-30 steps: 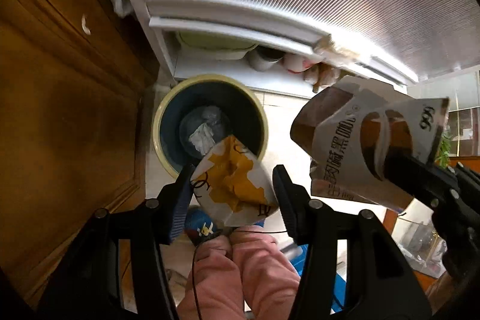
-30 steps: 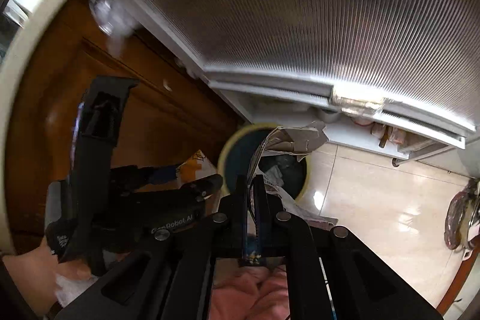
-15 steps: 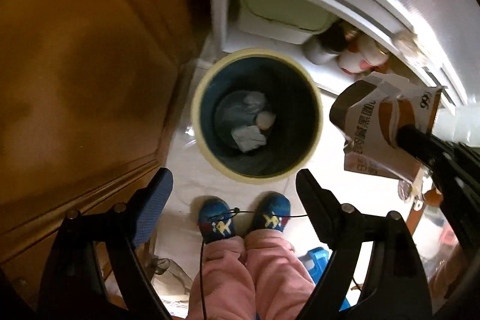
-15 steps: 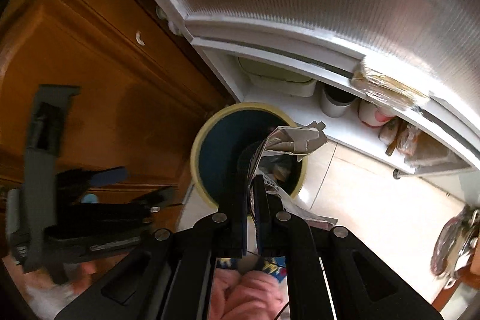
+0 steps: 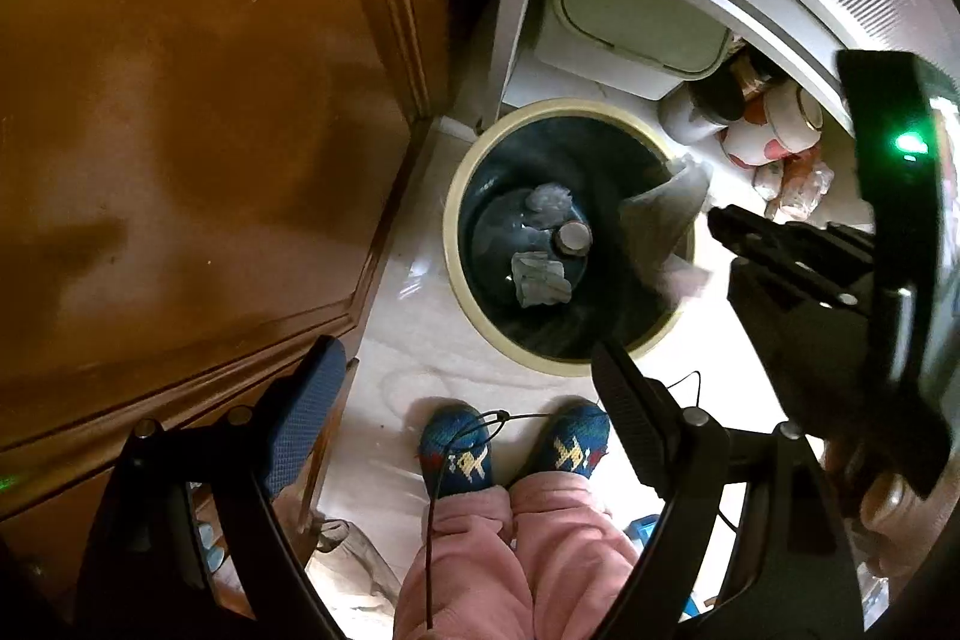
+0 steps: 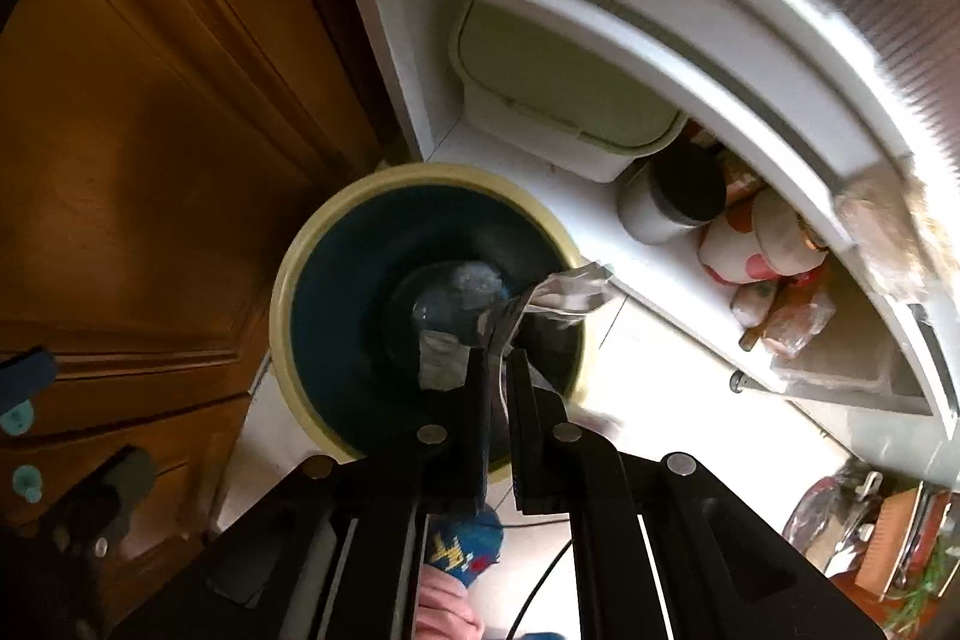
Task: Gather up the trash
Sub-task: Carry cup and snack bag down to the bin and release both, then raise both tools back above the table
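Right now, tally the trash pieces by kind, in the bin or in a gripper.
Crumpled wads in the bin: 2
Round cap in the bin: 1
Packet held by the right gripper: 1
Total: 4

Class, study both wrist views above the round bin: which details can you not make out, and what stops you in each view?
- Packet print: motion-blurred, left wrist view.
- Packet lower part: hidden between the right gripper fingers, right wrist view.
- Trash bin outer wall: hidden by viewing straight down.
- Scraps inside: too dim to identify.
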The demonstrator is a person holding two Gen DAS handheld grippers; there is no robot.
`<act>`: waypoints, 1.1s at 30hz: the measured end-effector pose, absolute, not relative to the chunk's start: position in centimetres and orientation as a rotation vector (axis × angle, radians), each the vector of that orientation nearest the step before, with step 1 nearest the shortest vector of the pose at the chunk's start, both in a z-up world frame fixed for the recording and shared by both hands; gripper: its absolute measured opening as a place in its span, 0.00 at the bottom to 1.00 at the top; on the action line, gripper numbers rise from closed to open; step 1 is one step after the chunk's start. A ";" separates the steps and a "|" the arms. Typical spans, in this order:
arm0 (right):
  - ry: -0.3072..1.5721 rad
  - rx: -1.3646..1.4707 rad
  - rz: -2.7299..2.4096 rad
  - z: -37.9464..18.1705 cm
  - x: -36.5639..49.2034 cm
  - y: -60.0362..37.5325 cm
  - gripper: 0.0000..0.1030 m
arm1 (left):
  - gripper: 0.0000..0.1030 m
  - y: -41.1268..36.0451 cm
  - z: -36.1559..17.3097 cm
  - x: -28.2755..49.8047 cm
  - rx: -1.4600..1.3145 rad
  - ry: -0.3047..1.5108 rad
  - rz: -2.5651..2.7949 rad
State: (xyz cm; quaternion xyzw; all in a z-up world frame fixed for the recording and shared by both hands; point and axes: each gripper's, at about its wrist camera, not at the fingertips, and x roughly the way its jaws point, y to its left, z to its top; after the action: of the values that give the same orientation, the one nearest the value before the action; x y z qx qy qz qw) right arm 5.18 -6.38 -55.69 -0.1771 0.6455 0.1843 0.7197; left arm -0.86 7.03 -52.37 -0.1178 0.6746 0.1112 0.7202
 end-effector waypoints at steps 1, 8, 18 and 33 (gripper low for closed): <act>1.438 -0.390 0.410 -56.0 5.2 -6.1 0.06 | 0.80 7.0 -52.5 -0.8 -0.263 1.490 0.246; 1.491 -0.346 0.399 -55.9 4.7 -7.1 0.11 | 0.80 6.6 -51.7 -0.2 -0.257 1.474 0.232; 1.544 -0.181 0.363 -48.7 3.5 -12.5 0.11 | 0.80 5.0 -45.3 0.6 -0.205 1.443 0.185; 1.306 0.007 0.384 -22.1 1.9 -15.6 0.11 | 0.80 3.1 -20.5 1.7 -0.132 1.247 0.046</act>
State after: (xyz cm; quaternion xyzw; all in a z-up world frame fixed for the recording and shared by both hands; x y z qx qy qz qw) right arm 1.88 -15.56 -22.11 0.0033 0.6037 0.1773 0.7773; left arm 1.74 3.14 -20.48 -0.0617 0.5833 0.0215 0.8097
